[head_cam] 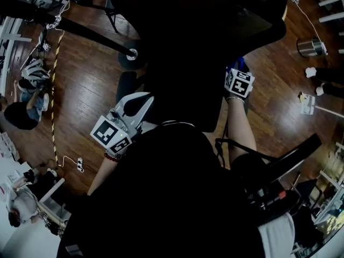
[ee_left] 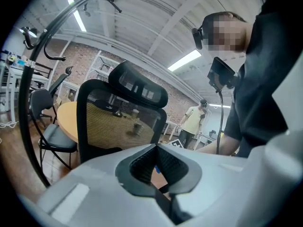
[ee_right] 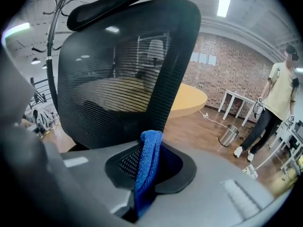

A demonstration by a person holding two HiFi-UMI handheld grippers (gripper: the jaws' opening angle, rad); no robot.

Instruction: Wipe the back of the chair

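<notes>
The right gripper view shows the right gripper (ee_right: 149, 175) clamped on a folded blue cloth (ee_right: 150, 148), close before the mesh chair back (ee_right: 118, 79). The head view catches only a blue scrap above that gripper's marker cube (head_cam: 239, 83). The left gripper (ee_left: 158, 174), jaws together and empty, faces the chair back from farther off, with the headrest (ee_left: 139, 86) visible.

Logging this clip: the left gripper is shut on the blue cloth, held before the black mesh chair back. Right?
No: the right gripper, not the left, is shut on the blue cloth, held before the black mesh chair back. The right gripper view shows it between the fingers; the left gripper is shut, empty.
</notes>
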